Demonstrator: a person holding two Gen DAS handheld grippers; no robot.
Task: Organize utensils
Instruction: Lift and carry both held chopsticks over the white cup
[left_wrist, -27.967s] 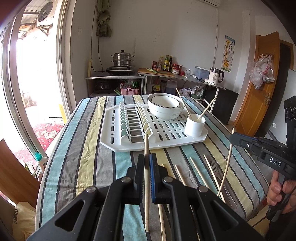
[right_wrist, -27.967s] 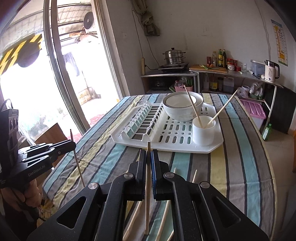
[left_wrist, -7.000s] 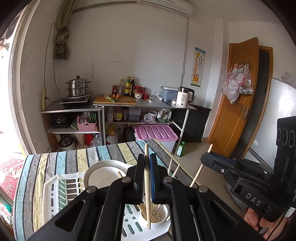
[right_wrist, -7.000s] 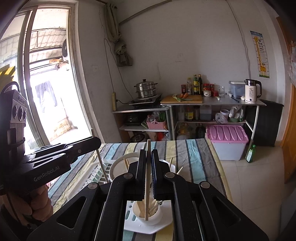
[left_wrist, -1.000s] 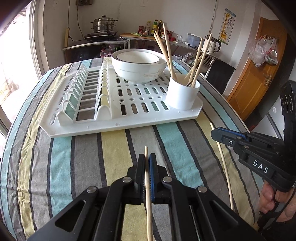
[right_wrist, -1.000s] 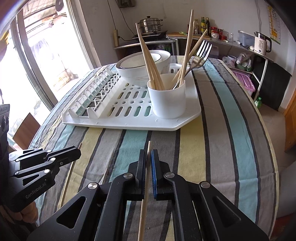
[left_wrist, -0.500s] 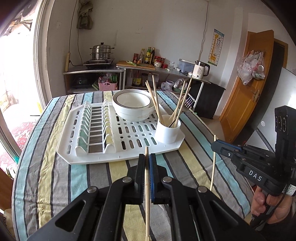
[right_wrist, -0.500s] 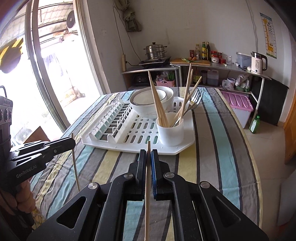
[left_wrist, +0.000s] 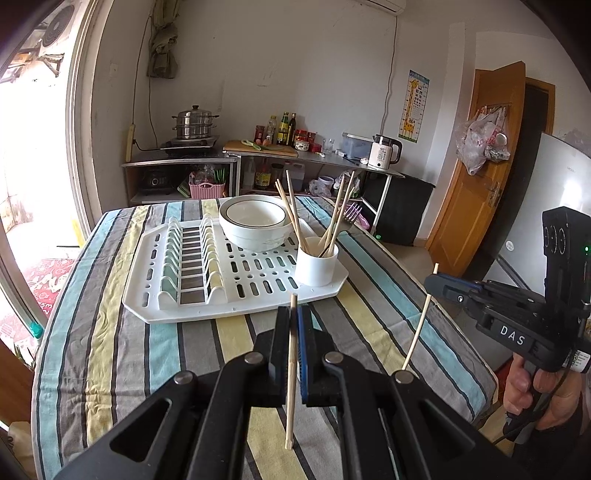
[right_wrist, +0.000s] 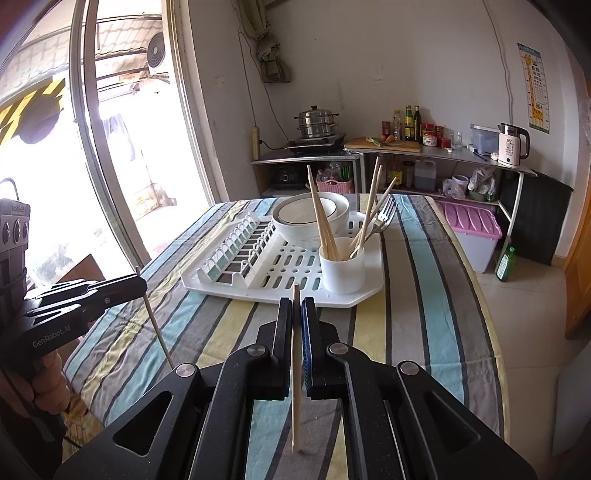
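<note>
My left gripper (left_wrist: 294, 314) is shut on a wooden chopstick (left_wrist: 291, 373), held upright above the striped table. My right gripper (right_wrist: 296, 306) is shut on another chopstick (right_wrist: 296, 369), also upright. Each gripper shows in the other's view, the right gripper (left_wrist: 432, 284) with its stick (left_wrist: 419, 328) and the left gripper (right_wrist: 142, 282) with its stick (right_wrist: 157, 325). A white cup (left_wrist: 316, 264) on the white drying rack (left_wrist: 236, 280) holds several chopsticks and a fork (left_wrist: 349, 216). The cup (right_wrist: 342, 264) lies ahead of both grippers.
A white bowl (left_wrist: 255, 221) sits on the rack behind the cup. The striped tablecloth (left_wrist: 110, 332) covers the table; its right edge (right_wrist: 491, 332) drops to the floor. A kitchen shelf with pot, bottles and kettle stands at the back wall.
Both grippers have risen and pulled back from the table with their chopsticks since a second ago; the rack and cup now look farther away.
</note>
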